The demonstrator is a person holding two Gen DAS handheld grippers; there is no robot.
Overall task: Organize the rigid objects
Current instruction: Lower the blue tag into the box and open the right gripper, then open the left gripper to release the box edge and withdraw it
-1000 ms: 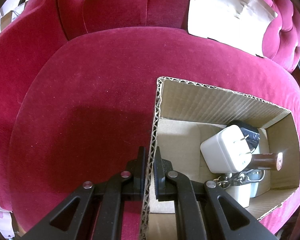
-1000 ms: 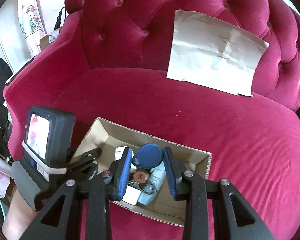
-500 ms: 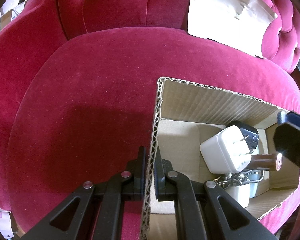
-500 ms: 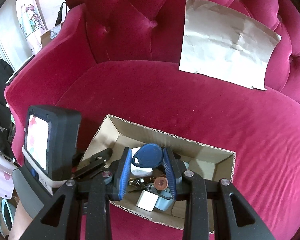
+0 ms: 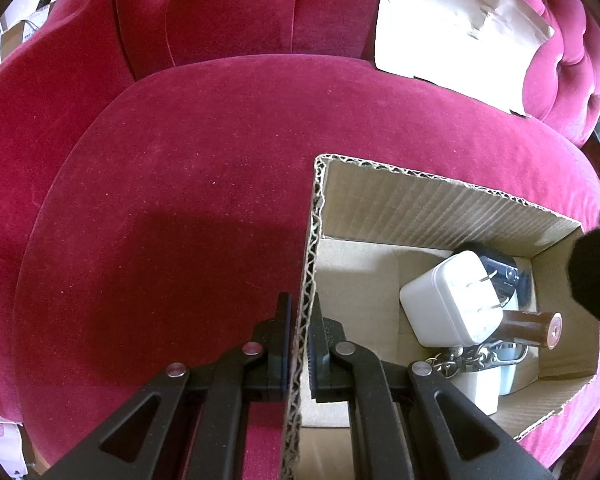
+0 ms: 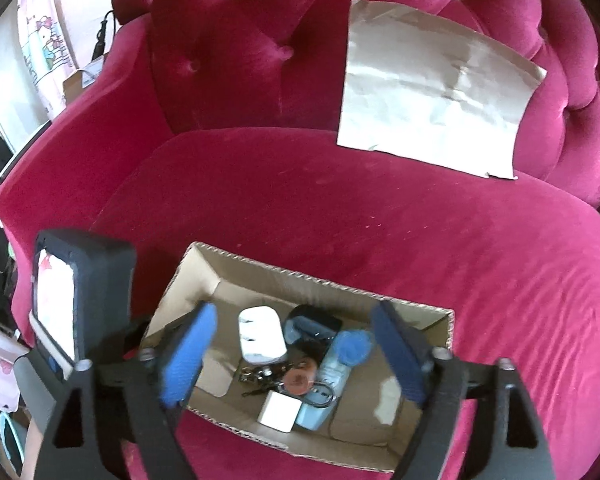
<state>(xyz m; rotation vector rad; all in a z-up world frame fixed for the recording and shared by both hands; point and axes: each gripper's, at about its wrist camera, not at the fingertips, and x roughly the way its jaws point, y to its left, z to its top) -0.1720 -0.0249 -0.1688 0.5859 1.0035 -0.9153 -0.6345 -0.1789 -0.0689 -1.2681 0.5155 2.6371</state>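
Observation:
An open cardboard box (image 5: 420,208) sits on the red velvet seat. My left gripper (image 5: 300,312) is shut on its left wall. Inside lie a white plug charger (image 5: 448,300), a brown cylinder (image 5: 534,328), a keychain (image 5: 464,358) and a black device (image 5: 496,264). In the right wrist view my right gripper (image 6: 296,354) hangs over the box (image 6: 284,284); its jaws are opening, wide apart, and touch nothing. A blue key fob (image 6: 354,346), blurred, is down in the box on a light blue item (image 6: 328,384), beside the charger (image 6: 260,334). The left gripper's body (image 6: 80,300) shows at the left.
A creased sheet of paper (image 6: 432,92) leans on the tufted sofa back. The seat cushion (image 6: 340,200) spreads bare behind and to the right of the box. Clutter and a patterned cloth (image 6: 40,48) stand past the left armrest.
The right gripper's jaws have sprung apart and let go of the blue key fob, which has dropped into the box. The left gripper keeps its grip on the box wall.

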